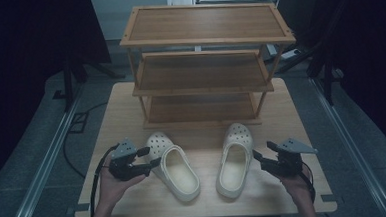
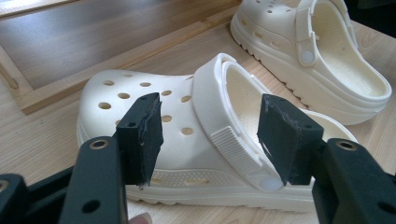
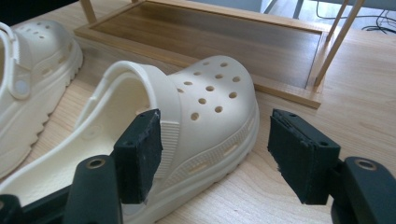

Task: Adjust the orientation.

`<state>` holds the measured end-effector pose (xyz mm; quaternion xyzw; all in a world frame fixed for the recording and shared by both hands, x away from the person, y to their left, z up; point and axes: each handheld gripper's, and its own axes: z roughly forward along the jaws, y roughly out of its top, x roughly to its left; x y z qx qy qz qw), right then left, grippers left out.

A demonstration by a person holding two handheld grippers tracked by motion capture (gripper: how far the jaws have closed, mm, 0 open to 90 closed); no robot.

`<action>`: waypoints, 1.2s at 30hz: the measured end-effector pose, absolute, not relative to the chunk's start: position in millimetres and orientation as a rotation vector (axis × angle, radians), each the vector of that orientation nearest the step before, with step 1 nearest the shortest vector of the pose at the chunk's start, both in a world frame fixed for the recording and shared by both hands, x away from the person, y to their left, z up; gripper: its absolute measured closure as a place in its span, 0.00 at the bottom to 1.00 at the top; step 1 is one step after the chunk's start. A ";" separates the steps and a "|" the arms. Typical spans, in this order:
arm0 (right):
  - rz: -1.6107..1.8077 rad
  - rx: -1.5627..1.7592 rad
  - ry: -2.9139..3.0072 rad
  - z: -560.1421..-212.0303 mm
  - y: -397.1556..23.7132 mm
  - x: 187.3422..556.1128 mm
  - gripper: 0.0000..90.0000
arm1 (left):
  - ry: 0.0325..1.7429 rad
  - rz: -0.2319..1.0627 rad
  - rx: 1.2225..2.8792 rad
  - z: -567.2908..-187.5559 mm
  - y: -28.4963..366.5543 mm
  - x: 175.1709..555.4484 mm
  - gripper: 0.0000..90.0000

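Left hand-held gripper (image 1: pixel 152 157) and right hand-held gripper (image 1: pixel 261 152) both gape wide

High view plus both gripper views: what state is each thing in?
Left clog: upright on the table, strap forward, not held.
Right clog: upright, not held.
Left claw: open beside the left clog.
Right claw: open beside the right clog.
Shoe rack: standing, shelves bare.

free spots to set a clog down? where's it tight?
All three tiers of the wooden rack are bare. The table is free beside the rack. It is tight in front: left clog and right clog, open left gripper and right gripper flanking them.
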<state>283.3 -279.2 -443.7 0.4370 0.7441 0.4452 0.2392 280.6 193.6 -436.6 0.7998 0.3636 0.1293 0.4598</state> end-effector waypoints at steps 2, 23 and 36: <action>1.223 1.192 2.039 -442.6 -278.3 282.5 0.40 | 0.898 0.319 1.969 -436.8 195.1 280.3 0.45; 1.280 1.036 2.140 -416.8 -233.8 254.2 0.91 | 0.895 0.309 1.982 -438.7 193.9 279.7 0.45; 1.221 0.843 2.414 -453.5 -147.7 248.1 1.00 | 0.889 0.305 1.964 -436.5 197.6 278.3 0.45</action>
